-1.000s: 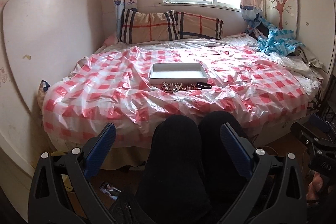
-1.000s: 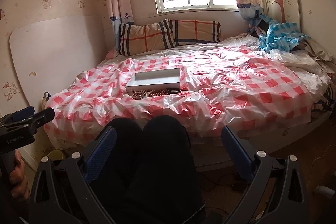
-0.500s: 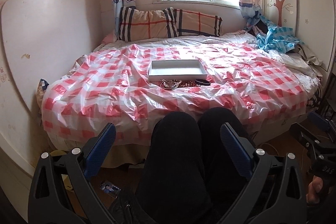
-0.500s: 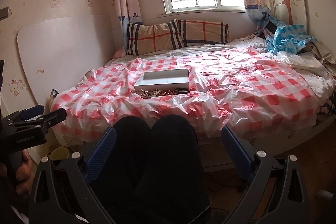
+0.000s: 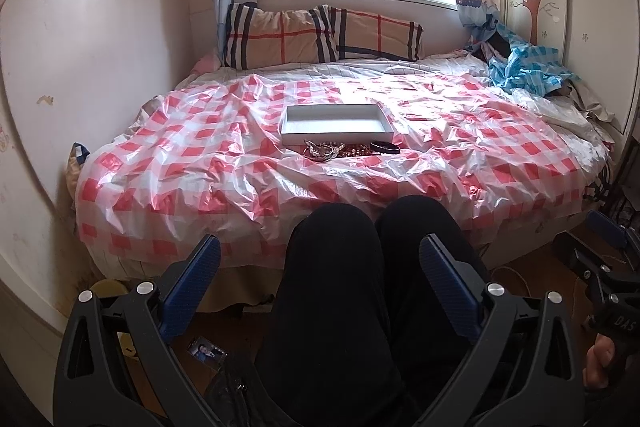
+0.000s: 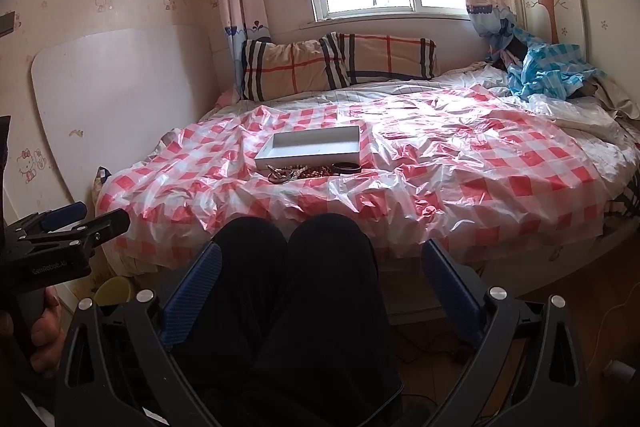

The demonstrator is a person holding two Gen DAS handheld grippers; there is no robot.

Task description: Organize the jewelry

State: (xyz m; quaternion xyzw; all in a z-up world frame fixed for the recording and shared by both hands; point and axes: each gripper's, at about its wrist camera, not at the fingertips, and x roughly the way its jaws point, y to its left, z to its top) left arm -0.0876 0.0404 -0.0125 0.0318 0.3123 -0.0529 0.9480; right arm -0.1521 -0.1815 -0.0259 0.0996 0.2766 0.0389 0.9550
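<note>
A shallow white tray lies mid-bed on the red-checked plastic sheet. Just in front of it sit silver bangles, a red bead string and a black bracelet. My left gripper hangs open over the person's black-clad knees, far short of the bed. My right gripper is open too, at the same low spot. Each gripper shows at the edge of the other's view.
Two plaid pillows lean under the window at the bed's head. Blue checked cloth is heaped at the far right. A white board leans on the left wall. A yellow cup and a small photo lie on the floor.
Both cameras have tilted up and edged slightly forward, so the bed sits lower in view. The jaws have stayed open and the jewelry has not moved.
</note>
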